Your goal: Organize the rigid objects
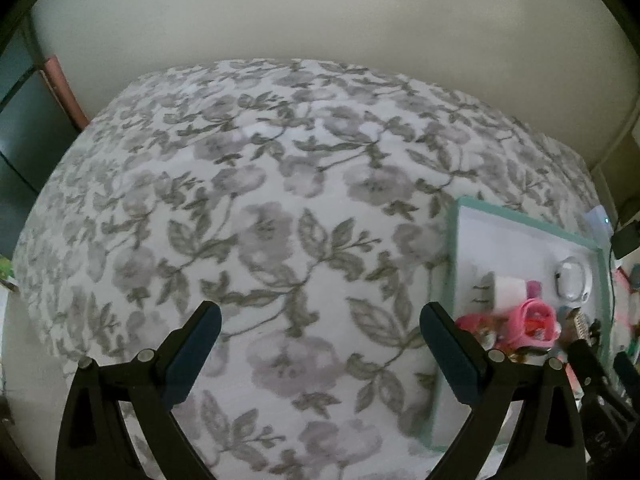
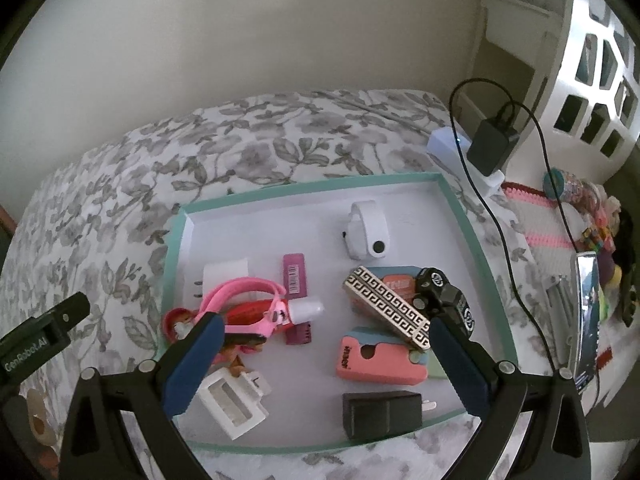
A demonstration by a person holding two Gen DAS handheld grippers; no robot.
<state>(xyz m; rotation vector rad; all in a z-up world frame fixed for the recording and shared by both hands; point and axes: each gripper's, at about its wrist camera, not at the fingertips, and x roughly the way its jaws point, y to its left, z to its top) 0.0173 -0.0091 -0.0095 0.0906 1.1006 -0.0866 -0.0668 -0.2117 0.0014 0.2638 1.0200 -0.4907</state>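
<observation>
A bed covered in a grey floral sheet point(image 1: 280, 208) fills both views, with a plain cream wall point(image 2: 280, 32) across the top of each frame. In the right wrist view a shallow tray with a mint-green rim point(image 2: 176, 236) lies on the sheet at centre frame and holds the rigid objects. A white watch-like band point(image 2: 366, 230) lies in the tray's upper right, a magenta tube with a barcode point(image 2: 295, 276) near the middle, and a white plug point(image 2: 224, 274) to its left. A pink strap tangle point(image 2: 248, 300) lies at the left edge. A gold-and-black patterned bar point(image 2: 386, 306) rests tilted across a coral-and-blue case point(image 2: 378, 360), touching a black fob point(image 2: 444, 296) at centre right. A white adapter point(image 2: 234, 402) sits at lower left and a black charger block point(image 2: 382, 414) at the bottom.

The right gripper point(image 2: 324, 344) hovers over the tray, its blue-padded fingers spread wide, gripping nothing. The left gripper point(image 1: 320, 336) is likewise spread and empty over bare sheet, with the tray at the right of its frame. A black wall charger with cable point(image 2: 492, 146) hangs at upper right
</observation>
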